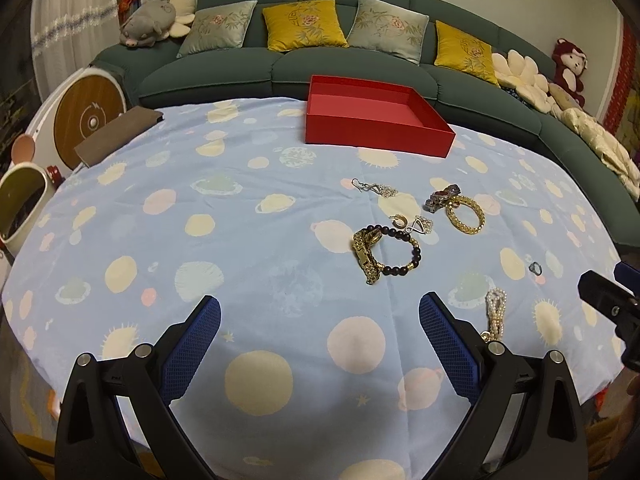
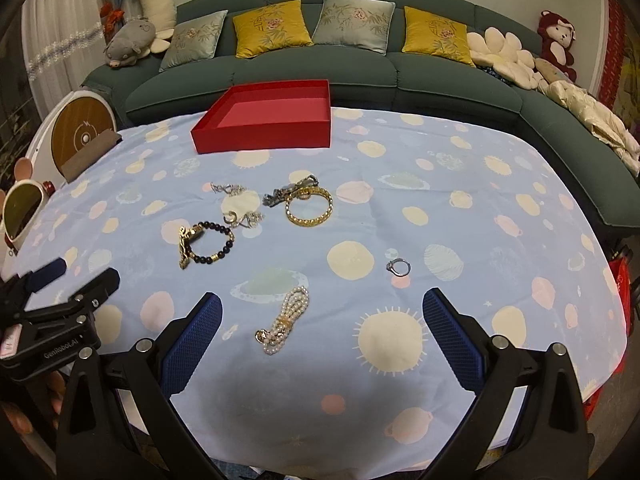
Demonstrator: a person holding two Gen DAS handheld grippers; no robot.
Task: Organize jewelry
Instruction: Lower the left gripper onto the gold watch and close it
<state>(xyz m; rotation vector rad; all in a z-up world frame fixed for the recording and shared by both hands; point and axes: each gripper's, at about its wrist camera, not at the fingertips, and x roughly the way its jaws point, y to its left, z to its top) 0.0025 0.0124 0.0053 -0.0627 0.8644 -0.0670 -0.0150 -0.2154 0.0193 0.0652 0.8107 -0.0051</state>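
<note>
- A surface (image 2: 480, 208) covered by a pale blue cloth printed with planets and suns carries scattered jewelry; a dark green sofa (image 2: 360, 76) with cushions stands behind its far edge.
- An empty red box (image 2: 260, 136) with low walls sits near the far edge of the surface.
- A gold chain bracelet (image 2: 309, 207) lies around the middle of the surface, touching a grey jewelled piece (image 2: 276, 196) on the side toward the box.
- A dark beaded bracelet (image 2: 212, 244) lies toward the left edge from the gold one, touching a gold watch (image 2: 185, 250).
- Small silver earrings (image 2: 246, 218) lie between the beaded bracelet and the gold bracelet; another silver earring (image 2: 228, 189) lies nearer the box.
- A pearl bracelet (image 2: 284, 320), bunched into a strand, lies toward the near edge, just ahead of the right claw (image 2: 322, 334).
- A silver ring (image 2: 399, 267) lies alone toward the right edge, apart from the rest.
- The right claw is spread wide, its blue pads (image 2: 192, 344) holding nothing, above the near edge.
- The left claw (image 1: 320, 340) is likewise spread wide and empty, above the near edge, with the beaded bracelet and watch ahead of it.
</note>
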